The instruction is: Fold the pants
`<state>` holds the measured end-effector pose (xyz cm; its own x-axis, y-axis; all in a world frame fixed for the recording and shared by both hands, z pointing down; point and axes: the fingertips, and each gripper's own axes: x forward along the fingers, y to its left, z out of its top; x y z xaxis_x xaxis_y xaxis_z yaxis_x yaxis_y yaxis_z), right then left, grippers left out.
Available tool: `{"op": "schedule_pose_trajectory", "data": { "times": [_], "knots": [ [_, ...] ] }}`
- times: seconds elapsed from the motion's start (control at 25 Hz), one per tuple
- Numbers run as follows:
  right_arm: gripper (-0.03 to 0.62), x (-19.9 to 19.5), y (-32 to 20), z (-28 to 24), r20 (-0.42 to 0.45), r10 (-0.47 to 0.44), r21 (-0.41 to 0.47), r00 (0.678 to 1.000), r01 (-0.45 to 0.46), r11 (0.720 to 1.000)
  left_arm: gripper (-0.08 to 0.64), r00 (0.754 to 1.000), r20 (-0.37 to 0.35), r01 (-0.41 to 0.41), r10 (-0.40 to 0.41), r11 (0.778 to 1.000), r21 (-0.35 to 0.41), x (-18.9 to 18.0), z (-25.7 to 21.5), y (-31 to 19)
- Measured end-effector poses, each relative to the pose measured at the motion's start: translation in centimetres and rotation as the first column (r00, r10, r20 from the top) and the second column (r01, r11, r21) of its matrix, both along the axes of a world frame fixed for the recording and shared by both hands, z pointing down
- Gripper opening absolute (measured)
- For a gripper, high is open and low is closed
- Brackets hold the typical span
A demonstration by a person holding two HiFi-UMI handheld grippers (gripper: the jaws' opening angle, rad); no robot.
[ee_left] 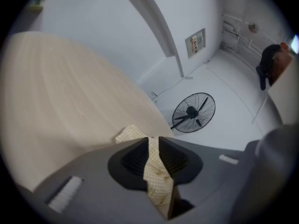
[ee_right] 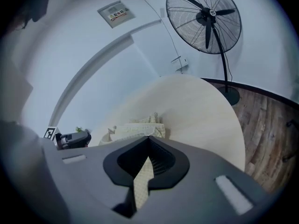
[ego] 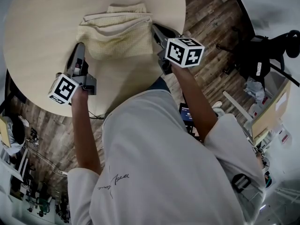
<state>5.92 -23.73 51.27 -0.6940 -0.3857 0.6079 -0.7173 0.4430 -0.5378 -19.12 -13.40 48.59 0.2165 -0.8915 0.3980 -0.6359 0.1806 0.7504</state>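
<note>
The pale yellow checked pants (ego: 117, 34) lie folded into a small stack on the round wooden table (ego: 42, 18), at its near side. My left gripper (ego: 79, 47) is at the stack's left edge. In the left gripper view its jaws (ee_left: 153, 141) are pinched on a fold of the pants (ee_left: 158, 176). My right gripper (ego: 153, 28) is at the stack's right edge. In the right gripper view it (ee_right: 148, 139) is shut on a thin strip of the cloth (ee_right: 141, 183), and the rest of the stack (ee_right: 138, 130) lies just ahead.
The table's rim runs close under both hands. A standing fan (ee_right: 205, 17) (ee_left: 193, 112) is on the floor beyond the table. Black gear and boxes (ego: 258, 55) sit on the floor to the right. The left gripper (ee_right: 72, 138) shows across the stack.
</note>
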Motion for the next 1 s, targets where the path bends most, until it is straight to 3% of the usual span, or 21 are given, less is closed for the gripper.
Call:
{"op": "schedule_pose_trajectory", "data": {
  "times": [0.28,0.44,0.8,1.0],
  "knots": [
    [-0.001,-0.6,1.7,-2.1,-0.023,-0.035,0.115,0.999,0.038,0.993,0.057,0.982,0.188,-0.017,0.017,1.000,0.000,0.0,-1.7,2.3],
    [-0.002,-0.7,2.4,-3.5,-0.029,-0.029,0.174,0.999,0.034,0.984,0.057,0.960,0.278,-0.035,0.037,0.999,-0.013,0.3,-2.2,3.1],
    [-0.002,-0.1,5.6,-7.9,0.017,0.032,0.235,0.999,-0.035,0.971,0.055,0.941,0.311,-0.151,0.134,0.988,0.030,2.4,-4.8,4.5],
    [-0.002,0.1,8.1,-10.2,0.021,0.049,0.280,0.999,-0.053,0.959,0.055,0.914,0.357,-0.226,0.194,0.973,0.050,2.9,-7.1,6.0]
  ]
}}
